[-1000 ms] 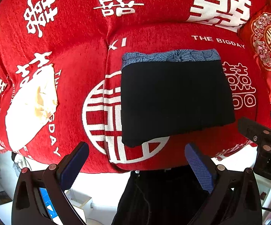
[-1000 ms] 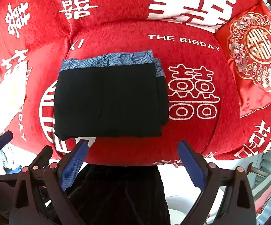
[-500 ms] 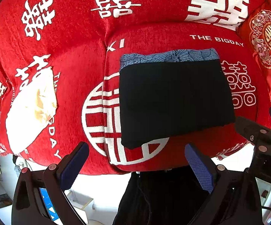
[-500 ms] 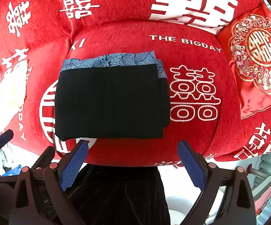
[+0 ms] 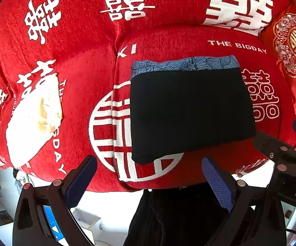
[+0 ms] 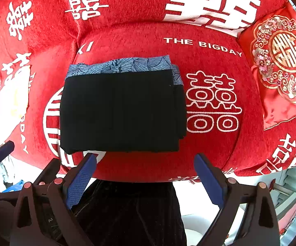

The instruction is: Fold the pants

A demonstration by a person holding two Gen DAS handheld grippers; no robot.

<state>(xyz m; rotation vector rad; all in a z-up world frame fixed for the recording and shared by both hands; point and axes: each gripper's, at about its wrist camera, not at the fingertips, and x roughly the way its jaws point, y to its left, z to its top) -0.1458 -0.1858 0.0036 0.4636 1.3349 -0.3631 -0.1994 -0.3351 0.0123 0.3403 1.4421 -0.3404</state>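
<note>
Black pants (image 5: 191, 112) lie folded into a flat rectangle on the red sofa seat, on top of a folded blue patterned garment (image 5: 186, 64) whose far edge peeks out. They also show in the right wrist view (image 6: 121, 112), with the blue garment (image 6: 123, 65) behind. My left gripper (image 5: 148, 174) is open and empty, held off the seat's front edge. My right gripper (image 6: 144, 172) is open and empty, also short of the seat, near the pants' front edge.
The red sofa cover (image 5: 82, 57) has white characters and a worn pale patch (image 5: 35, 121) at left. A red embroidered cushion (image 6: 281, 65) leans at the right. A dark-clothed person's legs (image 6: 131, 213) stand below the seat edge.
Both grippers have eased slightly; the view shifts a little. The folded pants have not moved.
</note>
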